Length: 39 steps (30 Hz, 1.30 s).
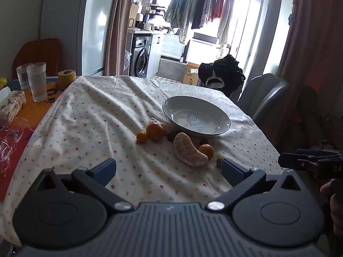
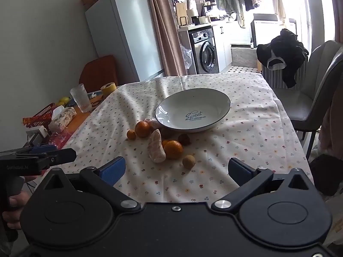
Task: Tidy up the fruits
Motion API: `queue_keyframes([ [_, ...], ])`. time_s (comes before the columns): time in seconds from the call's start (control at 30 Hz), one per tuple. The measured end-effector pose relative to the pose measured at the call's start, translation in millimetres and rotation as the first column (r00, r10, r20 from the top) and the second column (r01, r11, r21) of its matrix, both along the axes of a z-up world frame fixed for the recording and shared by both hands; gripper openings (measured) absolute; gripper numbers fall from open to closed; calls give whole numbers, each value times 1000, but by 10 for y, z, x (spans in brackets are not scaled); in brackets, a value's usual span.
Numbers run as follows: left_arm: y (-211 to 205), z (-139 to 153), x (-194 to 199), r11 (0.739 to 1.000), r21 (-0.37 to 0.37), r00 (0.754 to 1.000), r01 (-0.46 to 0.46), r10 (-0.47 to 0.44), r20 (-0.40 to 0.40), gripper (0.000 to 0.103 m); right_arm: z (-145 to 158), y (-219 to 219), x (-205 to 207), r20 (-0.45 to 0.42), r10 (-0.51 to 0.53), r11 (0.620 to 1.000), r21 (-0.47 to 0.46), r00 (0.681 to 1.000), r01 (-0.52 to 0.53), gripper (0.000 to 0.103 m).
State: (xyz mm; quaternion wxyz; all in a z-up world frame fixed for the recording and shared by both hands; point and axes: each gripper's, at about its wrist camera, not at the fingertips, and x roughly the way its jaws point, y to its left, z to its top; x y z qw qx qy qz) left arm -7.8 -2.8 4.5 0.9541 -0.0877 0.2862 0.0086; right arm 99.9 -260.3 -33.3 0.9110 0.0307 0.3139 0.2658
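- Left wrist view: the left gripper (image 1: 168, 168) hangs over the tablecloth (image 1: 96, 115), jaws spread wide and empty. The fruits lie loose just in front of the empty plate (image 1: 223, 115); the peeled segment (image 1: 188, 150) is nearest.
- Right wrist view: the right gripper (image 2: 174, 168) is likewise released, holding nothing. The brown round fruit (image 2: 188, 162) sits closest. Judged: nothing is sorted yet; the next move is reaching in and closing gently on one fruit.

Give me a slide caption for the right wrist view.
Open right gripper faces loose fruit beside an empty bowl.
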Motion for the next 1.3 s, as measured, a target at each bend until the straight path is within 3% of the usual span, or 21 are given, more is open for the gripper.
queue_keyframes([
  [0.57, -8, -2, 6, 1000, 9, 1000, 11, -11, 24, 103, 83, 14, -95, 90, 0, 998, -59, 996, 5, 103],
  [1.3, -25, -32, 4, 1000, 6, 1000, 20, -20, 20, 103, 37, 29, -97, 85, -11, 997, -69, 996, 17, 103],
])
